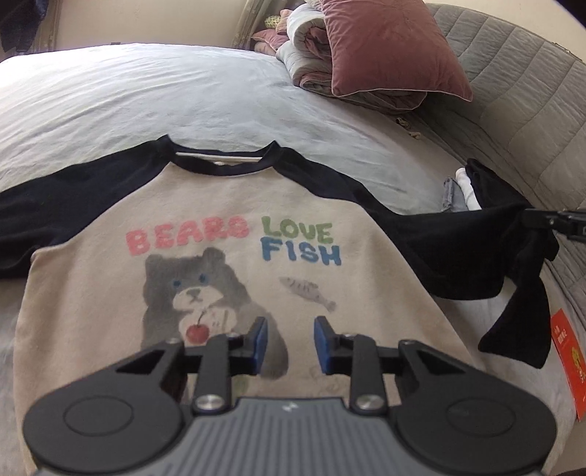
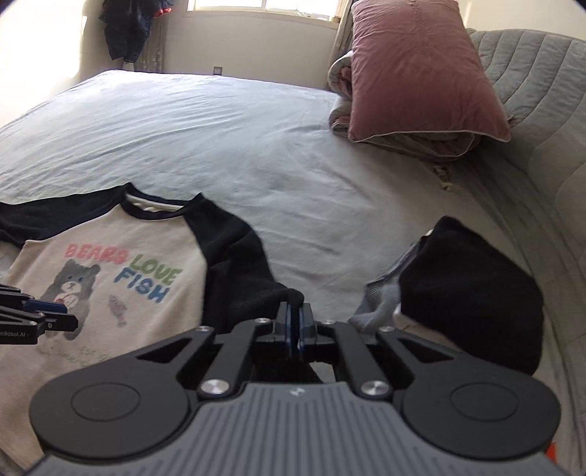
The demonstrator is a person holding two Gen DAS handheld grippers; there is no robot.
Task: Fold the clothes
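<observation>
Right hand-held gripper (image 2: 295, 324) on shirt sleeve (image 2: 252, 278)

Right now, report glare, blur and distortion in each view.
Right wrist view: the window is blown out, with glare on the left wall; the shirt print is soft. Left wrist view: evenly lit, fisheye bends the bed sheet, far edges slightly blurred.
</observation>
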